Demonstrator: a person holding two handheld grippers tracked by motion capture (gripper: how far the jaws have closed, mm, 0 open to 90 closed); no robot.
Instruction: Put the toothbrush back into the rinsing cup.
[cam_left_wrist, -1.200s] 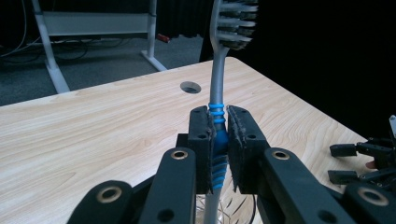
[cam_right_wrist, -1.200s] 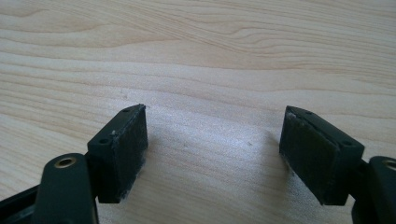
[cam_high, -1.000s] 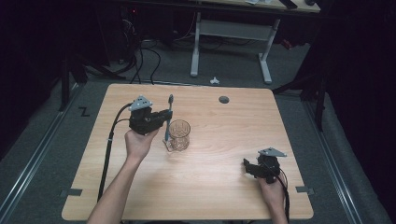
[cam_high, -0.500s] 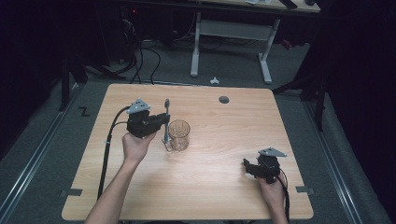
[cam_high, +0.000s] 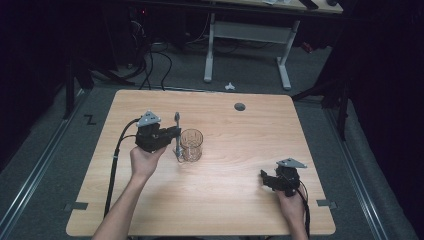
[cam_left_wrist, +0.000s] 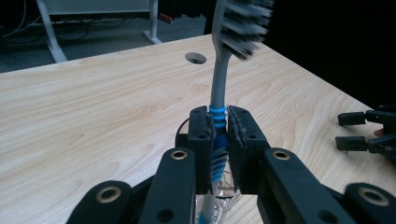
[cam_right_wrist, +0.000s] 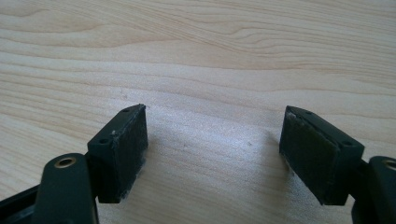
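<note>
The left claw (cam_left_wrist: 218, 135) clenches a toothbrush (cam_left_wrist: 223, 70) upright beside the glass (cam_high: 191, 145); a careless dip could topple it.

The right claw (cam_right_wrist: 212, 154) rests released near the tabletop's (cam_high: 240, 200) right edge.

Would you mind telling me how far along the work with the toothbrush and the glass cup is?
Done: the left claw is shut on the toothbrush, gripping its blue-ribbed handle, bristles up. In hand: the toothbrush stands beside the glass cup, its lower end near the rim; whether it is inside I cannot tell. Left: probably releasing it. The right claw rests open over the table, idle.
</note>
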